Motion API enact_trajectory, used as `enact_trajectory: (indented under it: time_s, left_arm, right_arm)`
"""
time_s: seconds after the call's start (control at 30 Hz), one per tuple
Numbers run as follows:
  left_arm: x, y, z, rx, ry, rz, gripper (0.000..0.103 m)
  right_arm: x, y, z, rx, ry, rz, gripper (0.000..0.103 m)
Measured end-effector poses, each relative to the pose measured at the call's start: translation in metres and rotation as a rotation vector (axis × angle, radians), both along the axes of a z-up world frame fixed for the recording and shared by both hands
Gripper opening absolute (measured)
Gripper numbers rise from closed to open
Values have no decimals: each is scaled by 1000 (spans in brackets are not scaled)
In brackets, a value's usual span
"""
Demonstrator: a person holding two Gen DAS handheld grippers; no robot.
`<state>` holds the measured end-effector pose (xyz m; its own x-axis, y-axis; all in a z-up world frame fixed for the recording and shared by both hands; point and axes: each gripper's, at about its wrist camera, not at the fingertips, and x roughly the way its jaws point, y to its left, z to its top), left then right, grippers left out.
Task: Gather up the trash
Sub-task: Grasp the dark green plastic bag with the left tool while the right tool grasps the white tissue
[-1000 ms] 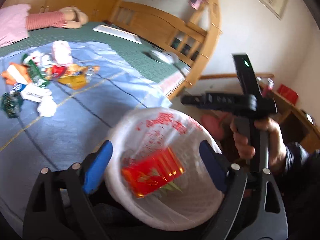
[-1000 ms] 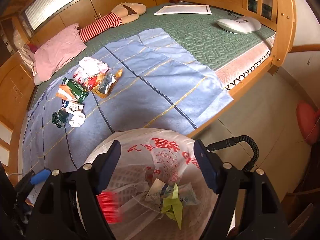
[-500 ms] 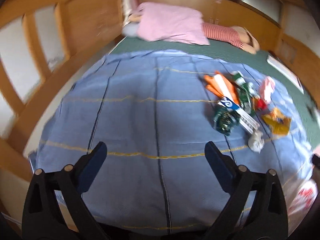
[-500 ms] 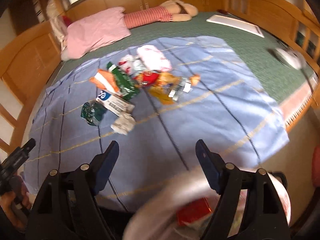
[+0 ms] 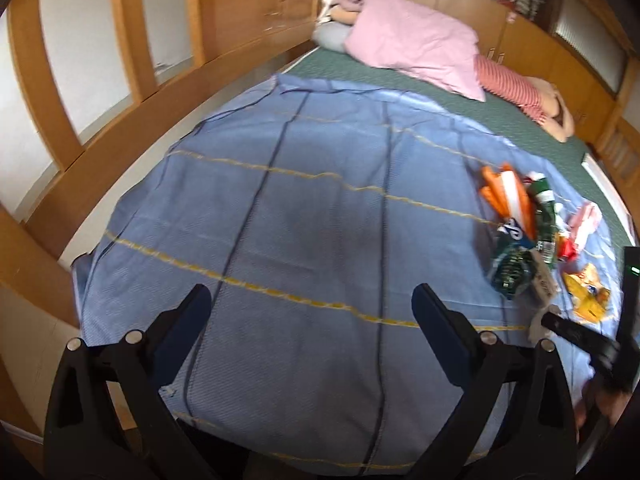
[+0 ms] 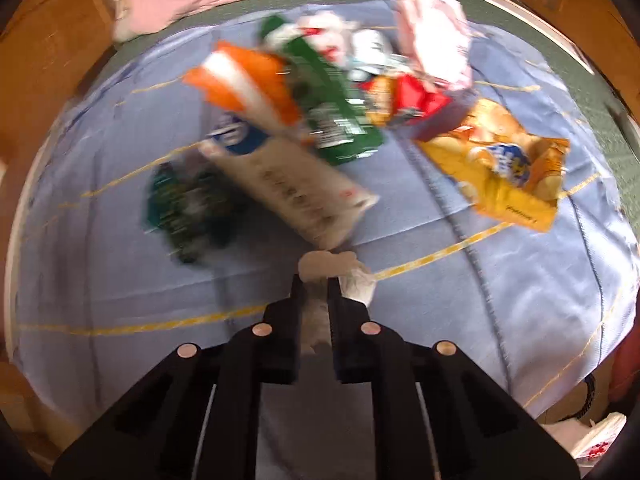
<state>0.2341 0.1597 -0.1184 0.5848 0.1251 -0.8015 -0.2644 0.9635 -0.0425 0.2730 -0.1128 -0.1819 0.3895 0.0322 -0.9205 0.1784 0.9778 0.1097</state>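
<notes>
the trash [image 6: 304, 136] lies in a loose heap on a blue sheet [image 5: 304, 240] spread over the bed; an orange-and-white wrapper [image 6: 244, 80], a green packet [image 6: 332, 116], a long white pack [image 6: 292, 188], a dark green crumpled bag [image 6: 188, 208] and a yellow snack bag [image 6: 504, 164] are bunched together, some overlapping; nearest of all is a crumpled white tissue [image 6: 340, 272], just beside the white pack; the sheet covers a green mattress [image 5: 400, 76] inside a wooden bed frame [image 5: 168, 64], with a pink pillow [image 5: 416, 44] at the head; a white plastic bag [image 6: 600, 444] shows at the lower right edge of the right wrist view.

the right gripper [image 6: 316, 292] has just been closing, and its fingers are now pinched tight on the tissue, which bulges above and beside the tips; the left gripper [image 5: 312, 304] has just been opening and its fingers stand spread wide, nothing between them, over bare sheet well apart from the heap.

a second ago both grippers looked down into the white bag by the bed; now both face the sheet, and the right view sits far closer to the heap, blurred.
</notes>
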Motion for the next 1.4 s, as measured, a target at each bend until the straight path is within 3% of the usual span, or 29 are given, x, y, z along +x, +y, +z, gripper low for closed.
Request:
enact_trajectory:
  time_s: [0.13, 0.23, 0.27, 0.3, 0.37, 0.43, 0.57, 0.63, 0.67, 0.73, 0.87, 0.93, 0.97, 1.0, 1.07, 1.13, 1.2, 1.3, 1.4]
  left_arm:
    - [-3, 16, 0, -4, -1, 72, 100]
    - [-6, 25, 0, -32, -8, 92, 100]
    - [-7, 26, 0, -39, -5, 91, 100]
    - [-7, 26, -1, -47, -2, 88, 100]
    - [-7, 25, -1, -59, 1, 79, 100]
    - [-7, 23, -1, -77, 5, 59, 100]
    - [-3, 23, -8, -130, 37, 41, 100]
    - [-2, 25, -12, -142, 56, 59, 100]
    - [-2, 27, -14, -146, 63, 72, 100]
    - [-2, 33, -17, -162, 78, 106, 100]
    - [-6, 47, -19, -213, 74, 186, 100]
    - [-7, 51, -19, -231, 73, 206, 100]
    - [-7, 52, -21, -238, 78, 209, 100]
    - [-6, 51, -22, -242, 86, 207, 100]
    - [-5, 51, -25, -240, 101, 197, 100]
    - [-4, 49, -28, -238, 115, 183, 100]
    - [-4, 46, -30, -242, 123, 172, 100]
    - [-2, 40, -32, -253, 138, 147, 100]
    - [2, 29, -37, -266, 150, 95, 100]
  right_arm:
    - [-16, 62, 16, 129, -12, 253, 10]
    - [-19, 88, 35, 249, -88, 406, 12]
    - [-18, 88, 39, 244, -112, 405, 22]
    - [-15, 85, 45, 198, -141, 370, 44]
    - [-3, 75, 49, 97, -173, 272, 70]
    - [11, 59, 47, 23, -182, 159, 71]
    - [49, 30, 14, 0, -87, 53, 71]
    - [60, 28, 1, 12, -69, 59, 58]
    - [63, 37, -2, 20, -70, 72, 46]
    - [58, 49, -1, 19, -81, 100, 44]
    - [29, 87, 9, 142, -65, 267, 43]
    - [10, 117, 13, 191, -25, 413, 47]
    - [4, 124, 14, 185, -16, 454, 56]
    - [-1, 129, 16, 168, -18, 480, 65]
    - [-11, 129, 28, 130, -72, 495, 68]
    - [-13, 112, 41, 76, -159, 441, 69]
    - [-7, 80, 49, -9, -209, 288, 73]
    - [10, 26, 40, -129, -128, 40, 73]
    - [24, -7, 12, -155, -9, -42, 73]
